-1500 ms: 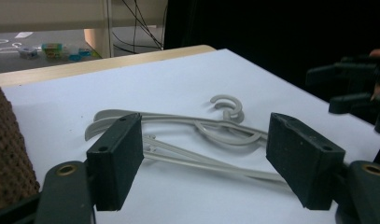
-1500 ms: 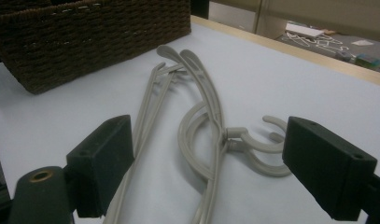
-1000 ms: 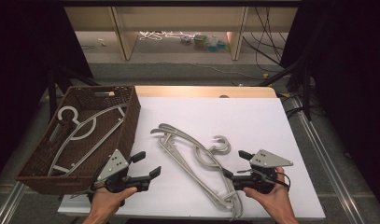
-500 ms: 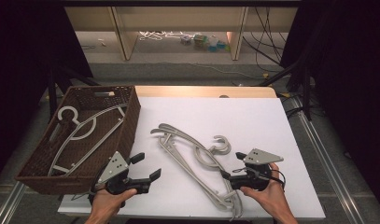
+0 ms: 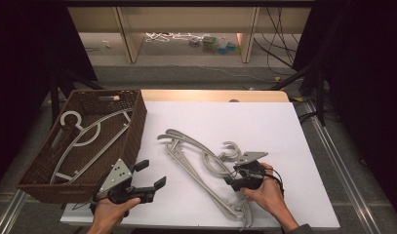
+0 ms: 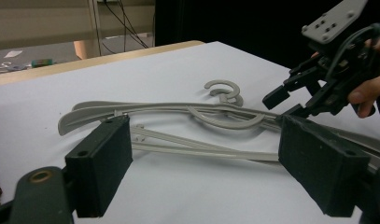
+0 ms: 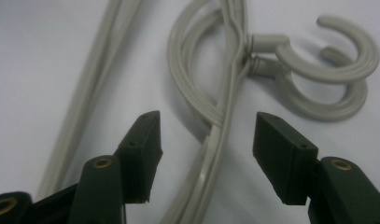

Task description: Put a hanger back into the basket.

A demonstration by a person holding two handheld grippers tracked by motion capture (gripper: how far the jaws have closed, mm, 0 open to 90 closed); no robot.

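two grey hangers [image 5: 206, 168] lie stacked on the white counter [image 5: 284, 126], right of the wicker basket [image 5: 132, 131]. right tool [image 5: 236, 176]: jaws just closing, straddling the hangers' arm near the hooks, pads not yet pressing. left tool [image 5: 149, 175]: jaws wide apart, empty, near the basket's front corner.

Our right gripper [image 5: 233, 178] (jaws closing, not yet gripping) straddles the grey plastic hangers [image 5: 196, 165] on the white surface [image 5: 264, 126].

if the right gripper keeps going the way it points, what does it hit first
Most likely the grey hangers on the table: their arms lie between the right gripper's closing jaws, just below the hooks. Depth is unclear.
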